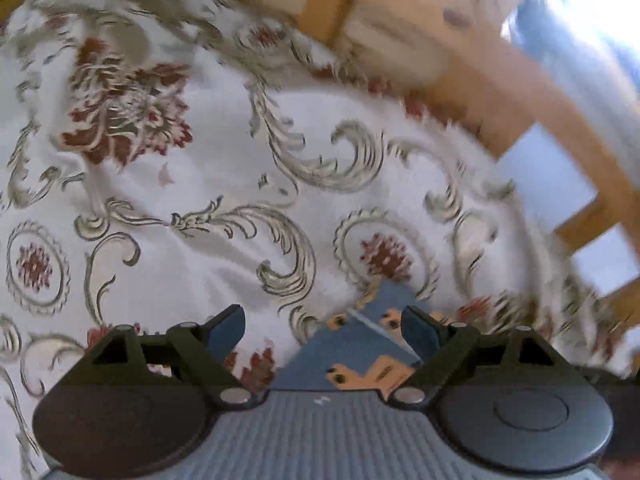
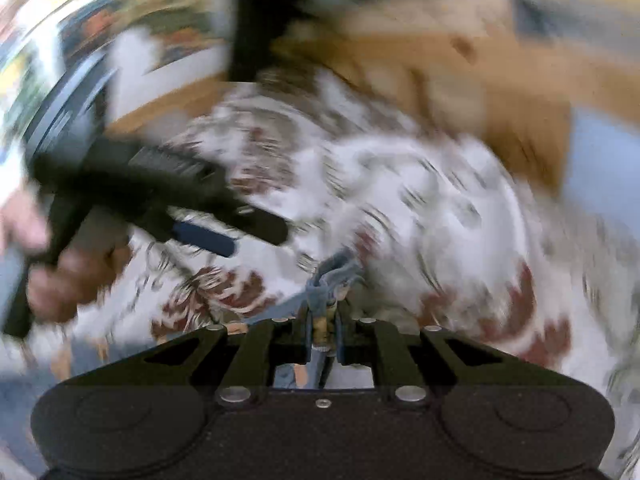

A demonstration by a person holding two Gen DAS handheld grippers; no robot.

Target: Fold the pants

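Note:
The pants [image 1: 360, 344] are blue cloth with orange figures. In the left wrist view a corner of them lies on the flowered tablecloth [image 1: 208, 168], low between the fingers of my left gripper [image 1: 323, 330], which stands wide open and does not press on the cloth. The right wrist view is heavily blurred. There my right gripper [image 2: 324, 332] is shut on a bunched fold of the pants [image 2: 332, 276], which sticks up past its fingertips. At the left of that view the left gripper [image 2: 256, 236] hangs over the table, a hand around its handle.
A wooden chair [image 1: 500, 92] stands at the table's far edge, with pale floor behind its slats. The chair [image 2: 500, 80] shows again in the right wrist view. The person's hand [image 2: 68, 280] is at the left there. The tablecloth [image 2: 420, 200] covers the table.

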